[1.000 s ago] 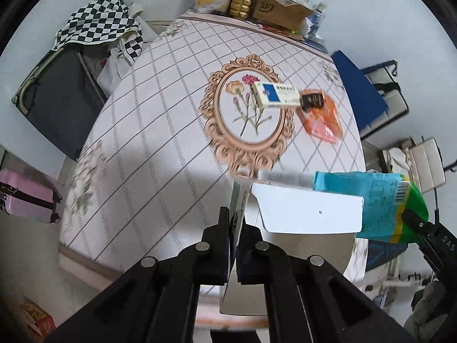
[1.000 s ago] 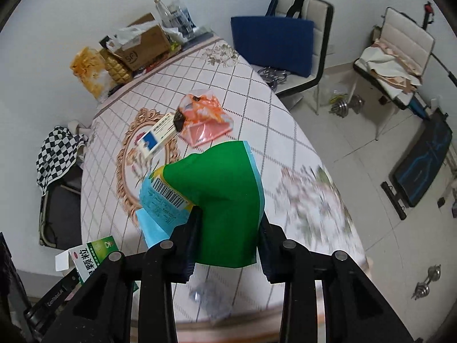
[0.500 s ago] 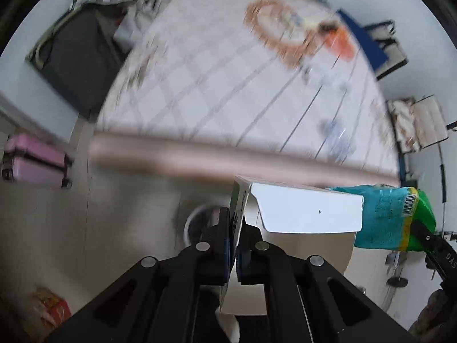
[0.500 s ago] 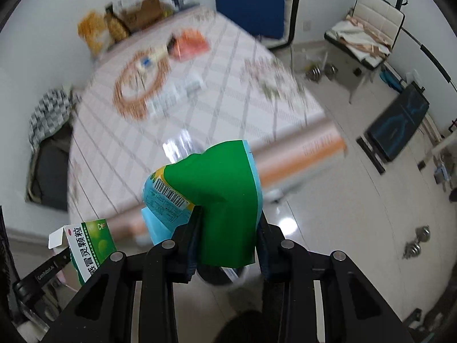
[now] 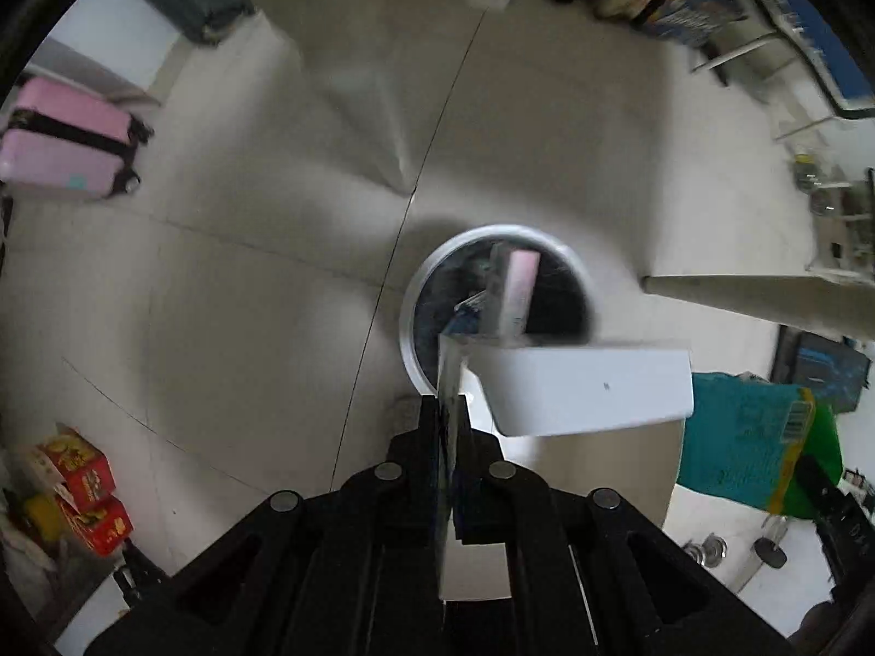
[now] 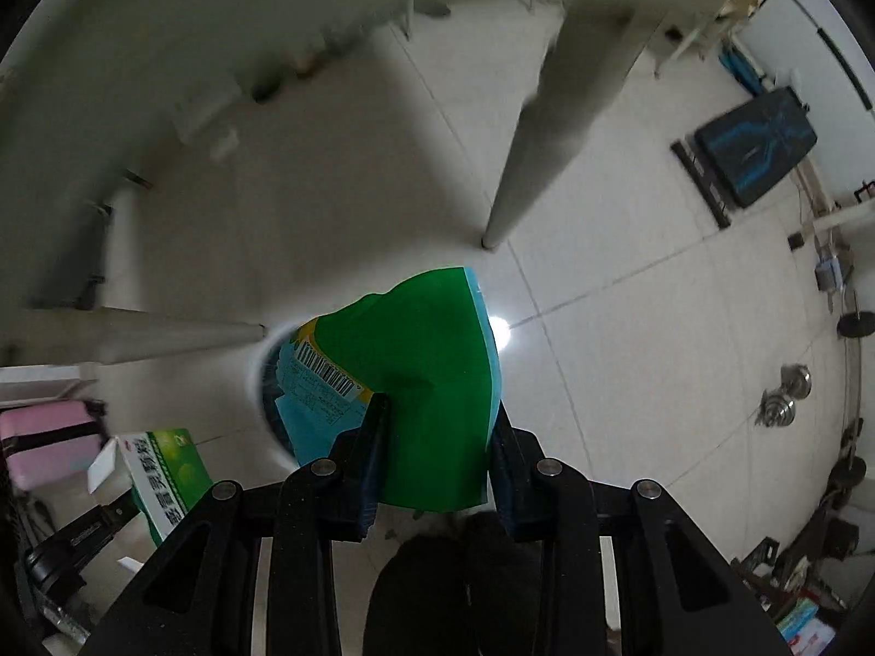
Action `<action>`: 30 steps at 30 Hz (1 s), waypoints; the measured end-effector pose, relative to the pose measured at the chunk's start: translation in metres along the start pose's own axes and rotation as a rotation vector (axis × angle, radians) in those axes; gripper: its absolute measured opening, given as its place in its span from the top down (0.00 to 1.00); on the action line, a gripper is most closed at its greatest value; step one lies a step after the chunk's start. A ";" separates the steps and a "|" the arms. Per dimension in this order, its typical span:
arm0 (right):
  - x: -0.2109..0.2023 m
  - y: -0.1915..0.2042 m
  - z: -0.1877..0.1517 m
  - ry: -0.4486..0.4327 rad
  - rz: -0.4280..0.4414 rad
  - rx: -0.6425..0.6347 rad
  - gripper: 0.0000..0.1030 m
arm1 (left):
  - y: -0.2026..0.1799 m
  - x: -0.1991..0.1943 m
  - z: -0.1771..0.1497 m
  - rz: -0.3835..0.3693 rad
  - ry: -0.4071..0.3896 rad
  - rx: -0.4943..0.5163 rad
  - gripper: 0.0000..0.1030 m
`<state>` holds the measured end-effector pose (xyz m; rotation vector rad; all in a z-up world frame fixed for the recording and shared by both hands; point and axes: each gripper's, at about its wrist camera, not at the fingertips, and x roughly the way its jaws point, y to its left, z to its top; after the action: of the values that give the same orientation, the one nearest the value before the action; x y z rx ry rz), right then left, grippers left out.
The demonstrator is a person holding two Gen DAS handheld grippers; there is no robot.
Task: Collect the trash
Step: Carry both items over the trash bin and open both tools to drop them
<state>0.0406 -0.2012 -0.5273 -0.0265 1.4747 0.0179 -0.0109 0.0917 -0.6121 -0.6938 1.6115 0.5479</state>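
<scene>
My left gripper (image 5: 451,410) is shut on a white medicine box (image 5: 585,388) with its flap open, held above a round white-rimmed trash bin (image 5: 492,295) on the floor. The bin has a dark liner and holds a pink-white box. The box shows green print in the right wrist view (image 6: 164,475). My right gripper (image 6: 437,415) is shut on a green and teal snack bag (image 6: 426,382), held over the bin's rim (image 6: 257,377). The bag also shows in the left wrist view (image 5: 760,454).
A pale table leg (image 6: 547,131) stands on the tiled floor by the bin. A pink suitcase (image 5: 65,142) is at the left. Red boxes (image 5: 82,486) lie at lower left. Dumbbells (image 6: 787,393) and a dark mat (image 6: 754,142) are at the right.
Both grippers swung down from above the table to point at the floor. The trash bin now lies under the held box and bag. Both grips are unchanged.
</scene>
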 end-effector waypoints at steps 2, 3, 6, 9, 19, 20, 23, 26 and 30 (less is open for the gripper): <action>0.048 0.006 0.000 0.015 -0.023 -0.001 0.66 | -0.002 0.050 0.012 0.029 0.016 0.002 0.99; 0.075 0.011 0.001 0.026 -0.031 -0.007 0.66 | -0.001 0.064 0.016 0.037 0.021 0.007 0.98; 0.133 0.026 0.004 0.016 -0.066 -0.032 0.66 | -0.002 0.117 0.029 0.068 0.044 0.019 0.97; 0.172 0.045 0.007 -0.028 -0.129 -0.070 0.66 | -0.001 0.158 0.036 0.103 0.068 0.036 0.96; 0.220 0.089 -0.015 0.064 -0.075 -0.220 0.24 | 0.011 0.180 0.026 0.021 0.139 0.052 0.21; 0.214 0.088 -0.016 0.058 -0.054 -0.227 0.19 | 0.013 0.176 0.025 0.011 0.138 0.046 0.03; 0.198 0.079 -0.019 0.060 -0.006 -0.233 0.14 | 0.023 0.160 0.021 -0.016 0.120 0.015 0.00; 0.191 0.068 -0.021 0.078 0.018 -0.237 0.05 | 0.030 0.146 0.018 -0.024 0.103 0.004 0.00; 0.186 0.067 -0.026 0.099 0.027 -0.276 0.04 | 0.023 0.123 0.008 0.012 0.052 0.035 0.00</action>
<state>0.0307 -0.1353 -0.7150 -0.2338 1.5625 0.2452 -0.0316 0.0976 -0.7359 -0.6774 1.6705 0.5125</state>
